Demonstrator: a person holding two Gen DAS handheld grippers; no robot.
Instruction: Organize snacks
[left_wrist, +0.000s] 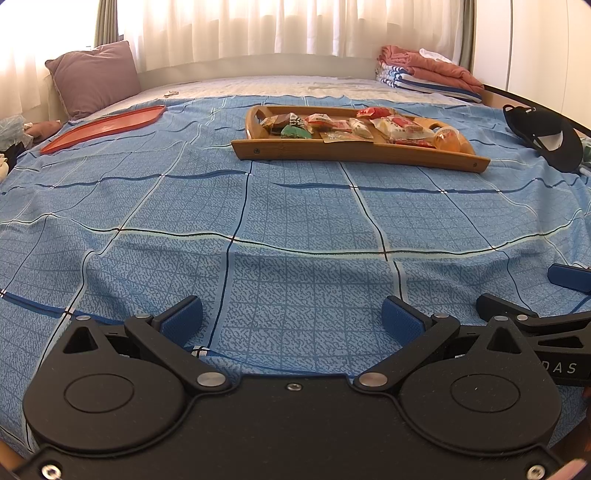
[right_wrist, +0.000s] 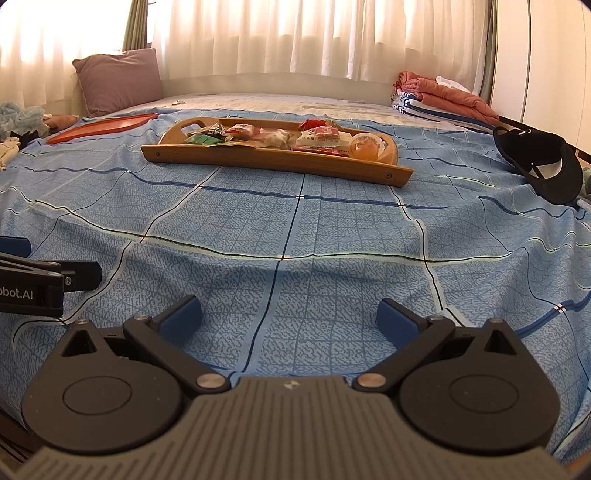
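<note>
A heap of small wrapped snacks (left_wrist: 351, 125) in red, green, brown and clear crinkly packets, with a round orange jelly cup (right_wrist: 364, 146) at the right end, lies in a shallow oblong bamboo tray with cut-out handles (left_wrist: 354, 153) on the far middle of the bed. The packets look light, soft and slippery, likely to crumple or slide, so each is best pinched across its flat sealed edge; the cup looks stiffer but rounded and would need a grip across its middle. A flat orange-red plastic tray (left_wrist: 105, 125) lies empty to the far left, well apart from the bamboo one. Both rest on a blue checked bedspread (left_wrist: 295, 221). The left claw (left_wrist: 292, 317) and right claw (right_wrist: 289, 314) sit side by side at the near edge, both spread wide and empty, with the snacks well ahead of them. A black cap (right_wrist: 543, 170) lies far right.
</note>
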